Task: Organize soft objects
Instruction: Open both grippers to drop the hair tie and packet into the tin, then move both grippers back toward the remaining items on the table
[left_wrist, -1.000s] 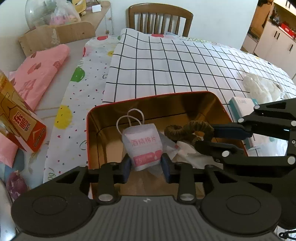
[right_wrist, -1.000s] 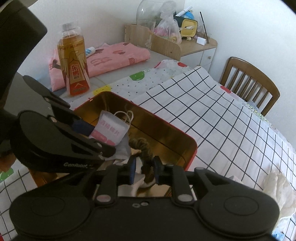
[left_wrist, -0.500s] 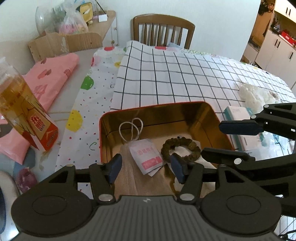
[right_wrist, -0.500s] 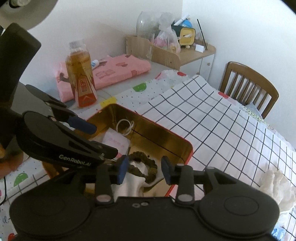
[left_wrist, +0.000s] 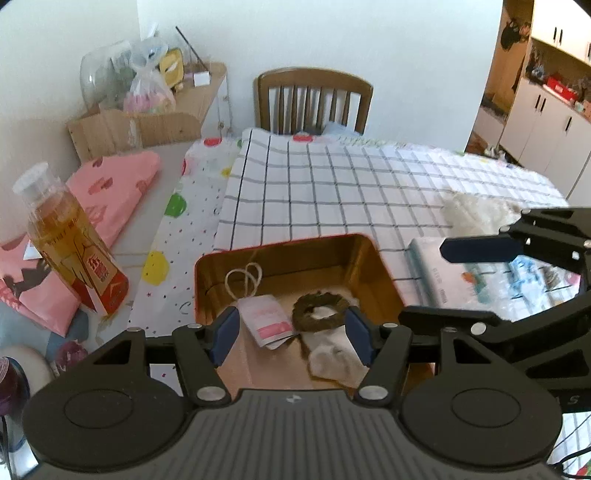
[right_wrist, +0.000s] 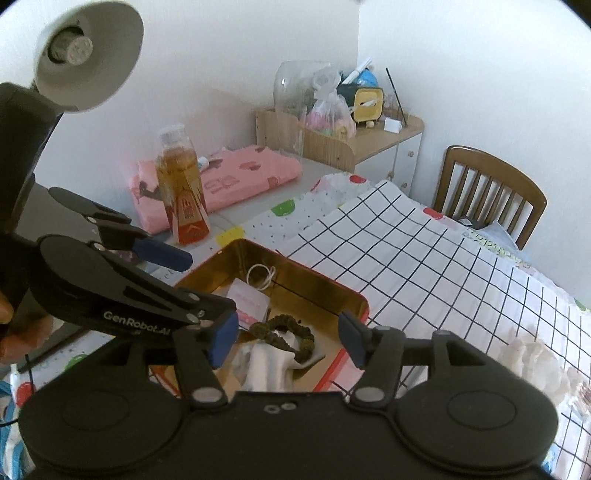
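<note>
Checked tablecloth (left_wrist: 332, 192), tin (left_wrist: 384, 273) near edge

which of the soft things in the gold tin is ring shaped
The dark brown scrunchie, an open loop, unlike the flat pink-and-white sachet and crumpled white cloth.

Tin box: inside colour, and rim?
The tin box is shiny gold inside with a red rim and outer edge; the left wrist view shows it best.

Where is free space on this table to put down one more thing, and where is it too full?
Free: the checked cloth between the tin and the chair. Crowded: inside the tin, and its sides, with the bottle and pink cloth left, the tissue pack right.
</note>
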